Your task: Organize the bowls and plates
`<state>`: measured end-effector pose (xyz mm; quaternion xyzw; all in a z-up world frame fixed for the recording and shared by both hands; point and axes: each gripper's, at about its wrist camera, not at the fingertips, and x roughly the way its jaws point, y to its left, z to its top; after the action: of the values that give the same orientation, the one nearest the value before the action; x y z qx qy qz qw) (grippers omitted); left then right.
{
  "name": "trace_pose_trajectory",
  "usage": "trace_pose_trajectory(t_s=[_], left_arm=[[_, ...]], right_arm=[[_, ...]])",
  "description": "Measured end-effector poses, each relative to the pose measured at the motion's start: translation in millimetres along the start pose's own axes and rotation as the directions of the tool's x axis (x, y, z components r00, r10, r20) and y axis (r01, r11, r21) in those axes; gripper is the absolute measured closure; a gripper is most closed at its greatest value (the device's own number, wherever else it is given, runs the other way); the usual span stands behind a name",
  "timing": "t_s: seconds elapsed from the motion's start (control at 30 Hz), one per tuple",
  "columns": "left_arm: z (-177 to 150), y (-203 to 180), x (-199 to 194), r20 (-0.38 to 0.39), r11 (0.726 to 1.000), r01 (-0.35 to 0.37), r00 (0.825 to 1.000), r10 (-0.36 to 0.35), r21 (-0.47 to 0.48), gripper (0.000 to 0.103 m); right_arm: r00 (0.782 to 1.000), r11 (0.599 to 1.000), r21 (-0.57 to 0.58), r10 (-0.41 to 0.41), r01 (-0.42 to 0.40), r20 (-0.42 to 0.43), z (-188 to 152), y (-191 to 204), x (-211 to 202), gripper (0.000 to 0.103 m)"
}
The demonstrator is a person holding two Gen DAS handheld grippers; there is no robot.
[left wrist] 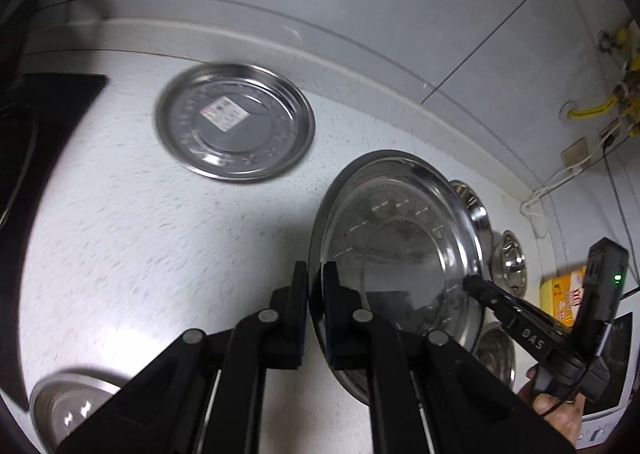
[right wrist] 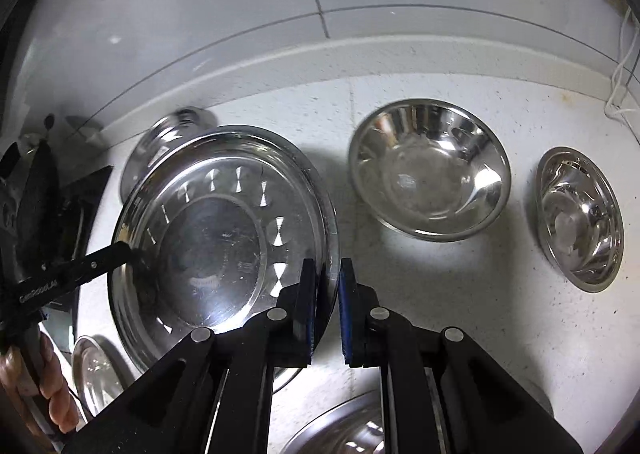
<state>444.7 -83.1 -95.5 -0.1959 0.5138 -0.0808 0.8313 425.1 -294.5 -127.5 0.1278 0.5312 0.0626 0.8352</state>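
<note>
Both tools held one steel plate [right wrist: 224,230] between them, lifted and tilted above the speckled white surface [left wrist: 120,246]. The left tool [left wrist: 316,282] was closed down on the plate's rim on one side, and the right tool [right wrist: 326,286] pinched the opposite rim, its jaws nearly together with the thin edge between them.

The sorting looked to be at an early or middle stage. A second plate [left wrist: 235,122], bearing a paper label at its centre, lay flat and alone on the surface toward the back wall, well apart from the held one; it seemed the likely place for a plate stack, though nothing had yet been laid on it. The bowls were still scattered singly: a large bowl [right wrist: 430,170] near the back, a smaller bowl [right wrist: 580,218] to its right, and parts of more steel dishes at the lower edge of the right wrist view and behind the held plate. None were nested.

Every vessel that showed its inside was empty, reflections only. The held plate carried nothing. A yellow carton [left wrist: 562,294] stood at the surface's right end.
</note>
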Motion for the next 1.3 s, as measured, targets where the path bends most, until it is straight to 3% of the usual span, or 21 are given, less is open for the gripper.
trace_pose_trajectory(t_s=[0.17, 0.43, 0.57, 0.7, 0.87, 1.0, 1.13, 1.3], left_arm=[[-22, 15, -60, 0.045, 0.999, 0.046, 0.998, -0.045, -0.019, 0.097], [-63, 54, -185, 0.147, 0.993, 0.114, 0.983, -0.110, -0.018, 0.097], [-80, 74, -234, 0.187, 0.995, 0.098, 0.978, -0.098, 0.007, 0.097], [-100, 100, -259, 0.176, 0.996, 0.094, 0.980, -0.094, 0.010, 0.097], [-124, 146, -242, 0.116, 0.999, 0.047, 0.992, -0.043, -0.027, 0.097], [-139, 186, -204, 0.016, 0.996, 0.036, 0.999, -0.035, -0.087, 0.097], [-152, 214, -165, -0.074, 0.995, -0.008, 0.997, 0.001, -0.099, 0.096], [-153, 225, -143, -0.115, 0.995, -0.036, 0.993, 0.025, -0.090, 0.096]], right_arm=[[0.999, 0.998, -0.034, 0.045, -0.045, 0.018, -14, 19, -23, 0.093], [0.988, 0.979, -0.161, 0.135, -0.121, 0.077, -55, 85, -98, 0.093], [0.978, 0.963, -0.220, 0.183, -0.159, 0.096, -83, 123, -129, 0.092], [0.971, 0.947, -0.259, 0.218, -0.188, 0.095, -109, 156, -144, 0.092], [0.972, 0.939, -0.278, 0.228, -0.202, 0.061, -139, 183, -133, 0.092], [0.983, 0.941, -0.287, 0.186, -0.180, -0.007, -159, 200, -94, 0.092], [0.987, 0.950, -0.275, 0.123, -0.147, -0.104, -175, 207, -43, 0.092], [0.984, 0.959, -0.260, 0.068, -0.110, -0.166, -184, 209, -3, 0.092]])
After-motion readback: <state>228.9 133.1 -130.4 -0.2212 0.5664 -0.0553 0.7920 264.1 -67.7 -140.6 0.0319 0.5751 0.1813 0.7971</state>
